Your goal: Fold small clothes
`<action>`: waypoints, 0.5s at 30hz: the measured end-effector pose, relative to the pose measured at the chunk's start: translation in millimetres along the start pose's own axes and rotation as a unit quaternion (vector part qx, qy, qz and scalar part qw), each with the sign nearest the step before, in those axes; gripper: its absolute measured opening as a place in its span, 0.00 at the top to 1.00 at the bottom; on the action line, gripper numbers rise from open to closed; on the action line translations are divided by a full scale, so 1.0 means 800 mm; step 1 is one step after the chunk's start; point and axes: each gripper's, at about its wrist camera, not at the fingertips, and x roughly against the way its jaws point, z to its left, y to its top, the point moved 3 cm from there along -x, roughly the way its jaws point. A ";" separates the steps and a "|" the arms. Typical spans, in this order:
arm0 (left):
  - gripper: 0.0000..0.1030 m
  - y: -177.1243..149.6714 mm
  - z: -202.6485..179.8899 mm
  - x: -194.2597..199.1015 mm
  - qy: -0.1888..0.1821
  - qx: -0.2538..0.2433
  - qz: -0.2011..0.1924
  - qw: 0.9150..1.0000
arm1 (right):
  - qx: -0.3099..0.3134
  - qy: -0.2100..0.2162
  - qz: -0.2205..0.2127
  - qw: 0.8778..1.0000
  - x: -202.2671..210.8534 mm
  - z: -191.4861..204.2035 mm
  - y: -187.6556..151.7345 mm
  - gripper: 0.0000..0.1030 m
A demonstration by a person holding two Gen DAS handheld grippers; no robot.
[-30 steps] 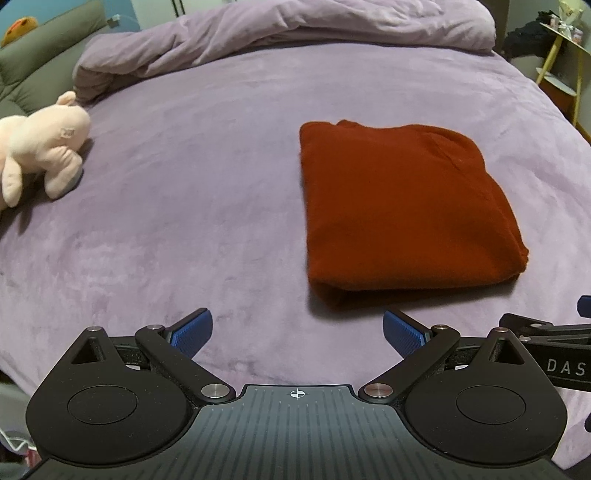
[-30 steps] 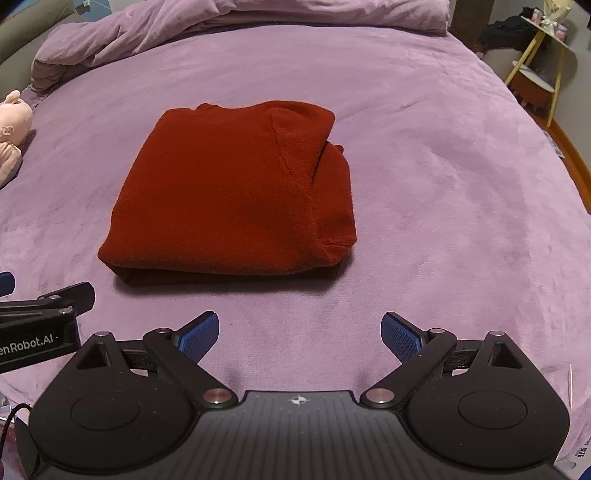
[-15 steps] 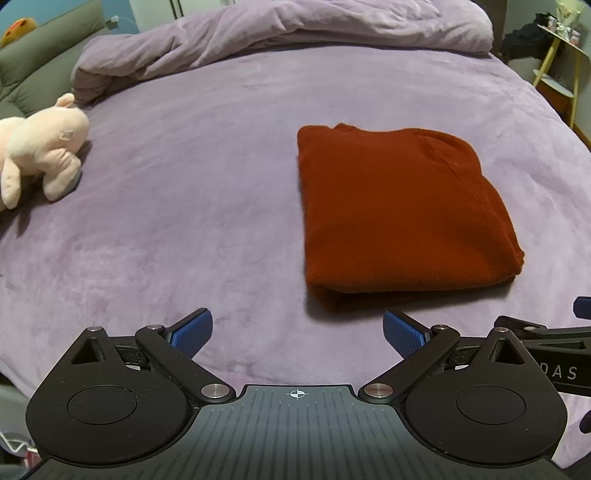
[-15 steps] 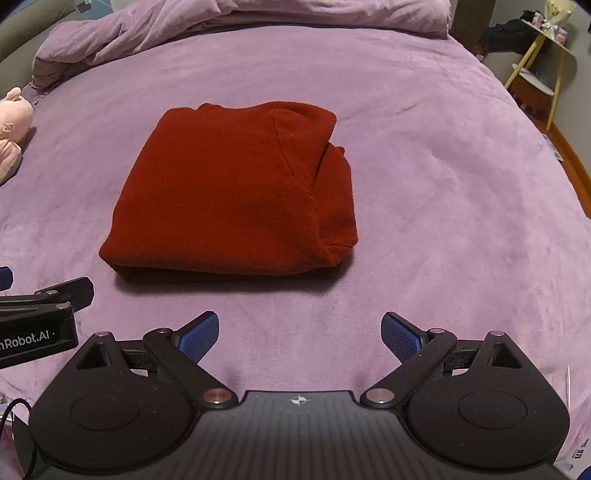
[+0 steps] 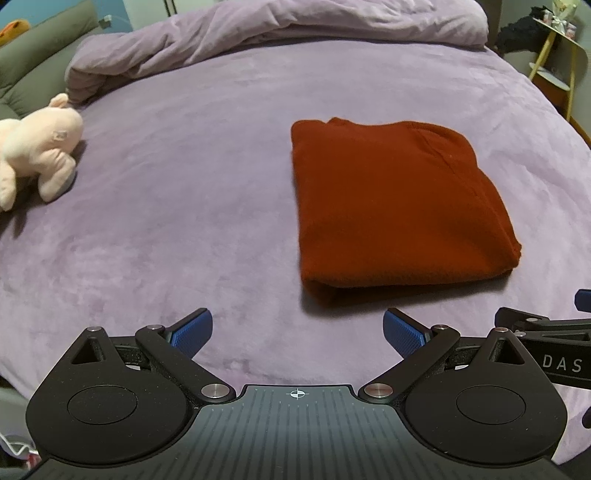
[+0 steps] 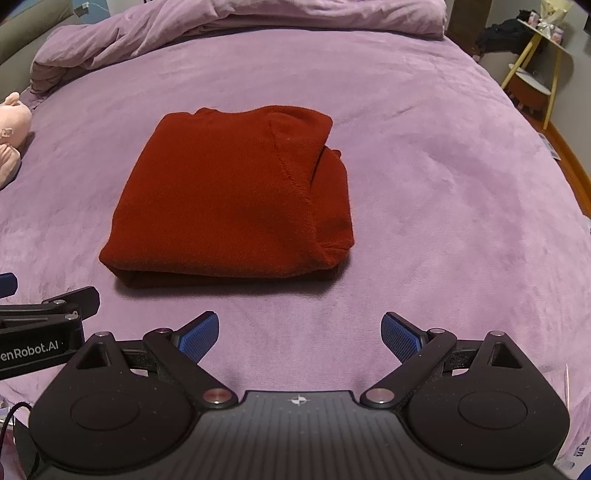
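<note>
Lying flat on the purple bedspread [image 5: 207, 192] was the red sweater [image 5: 391, 206], already folded into a chunky rectangle, with its thick folded edge turned toward the grippers. In the right wrist view a seam could be seen running down the sweater's top layer, and a second layer was seen bulging out past its right side. The left gripper [image 5: 297, 330] was held just short of the sweater's near edge and off toward its left corner, fingers spread wide, nothing gripped. The right gripper [image 6: 300, 334] was parked in front of the sweater's near edge too, more toward its right corner, also spread wide and empty. Neither pair of blue pads [image 6: 199, 338] was touching the fabric. A pink plush toy [image 5: 33, 147] was left well off to the sweater's left, and a bunched-up purple duvet [image 5: 280, 26] was piled beyond the sweater's far side. A yellow-legged side table [image 6: 535, 70] was visible past its right.
</note>
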 end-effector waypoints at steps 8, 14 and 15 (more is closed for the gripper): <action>0.01 -0.001 -0.003 -0.001 -0.002 -0.004 0.006 1.000 | -0.004 0.000 -0.002 1.000 0.001 -0.002 -0.001 0.08; 0.01 -0.001 -0.004 -0.003 -0.003 -0.006 0.010 1.000 | -0.005 -0.001 -0.002 1.000 0.002 -0.003 -0.001 0.08; 0.01 -0.001 -0.004 -0.003 -0.002 -0.006 0.011 1.000 | -0.005 -0.001 -0.002 1.000 0.003 -0.004 -0.001 0.08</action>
